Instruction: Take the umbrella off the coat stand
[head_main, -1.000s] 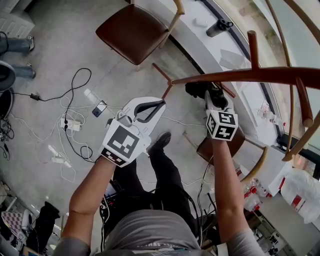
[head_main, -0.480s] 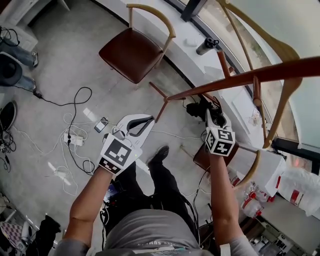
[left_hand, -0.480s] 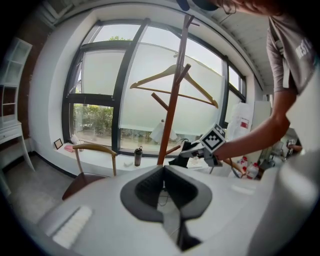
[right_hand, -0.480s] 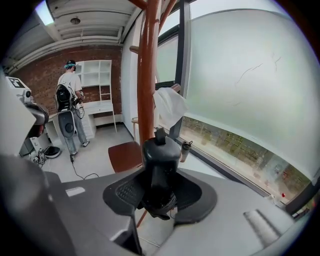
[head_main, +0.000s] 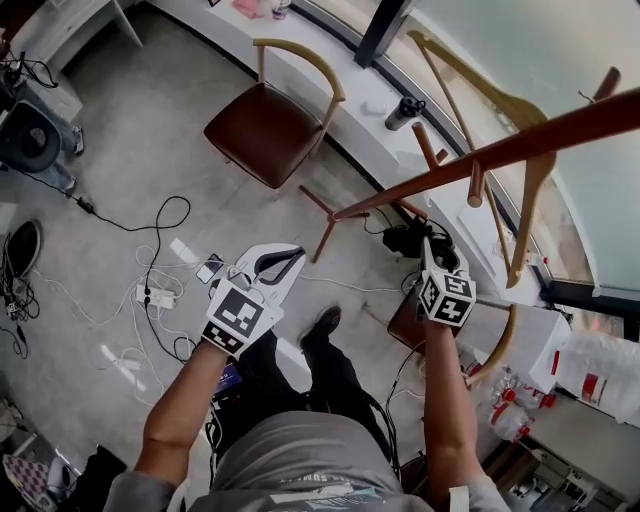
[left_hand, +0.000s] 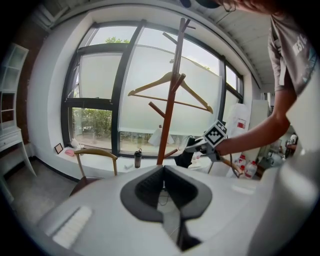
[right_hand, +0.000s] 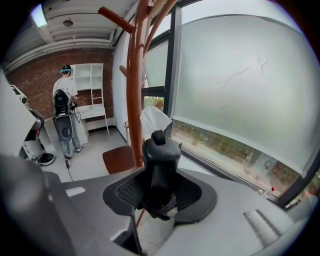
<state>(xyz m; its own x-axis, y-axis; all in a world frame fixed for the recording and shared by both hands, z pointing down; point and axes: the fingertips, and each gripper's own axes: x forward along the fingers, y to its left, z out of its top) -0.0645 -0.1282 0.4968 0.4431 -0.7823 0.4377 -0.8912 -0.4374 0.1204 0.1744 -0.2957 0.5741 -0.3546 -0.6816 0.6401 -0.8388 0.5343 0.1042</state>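
At far left, white cables (head_main: 150, 250) and a power strip (head_main: 158, 297) sprawl across the grey floor (head_main: 120, 130), while a wooden chair (head_main: 265, 125) with a brown seat stands by the window sill (head_main: 345, 100). My left hand-held gripper (head_main: 290, 260) hangs in the air above the floor, its jaws drawn together at the tips with nothing between them. To its right the coat stand (head_main: 520, 145), a reddish wooden pole with short pegs, runs slantwise across the head view. A pale wooden hanger (head_main: 500, 95) is hooked high on it. A dark flask (head_main: 403, 113) stands on the sill behind the pole. Low on the stand, my right hand-held gripper (head_main: 432, 250) is clamped on the black folded umbrella (head_main: 400, 240). Its own view shows the ribbed pads (right_hand: 125, 192) closed on either side of the umbrella's bundled body. The umbrella's rounded end, with a small loop on it, pokes out beyond the jaws. The umbrella sits just beside the pole, on the side facing me; whether it touches a peg I cannot tell. At far right, plastic bottles (head_main: 505, 410) with red caps and a white bag (head_main: 600, 370) crowd the corner by the window.
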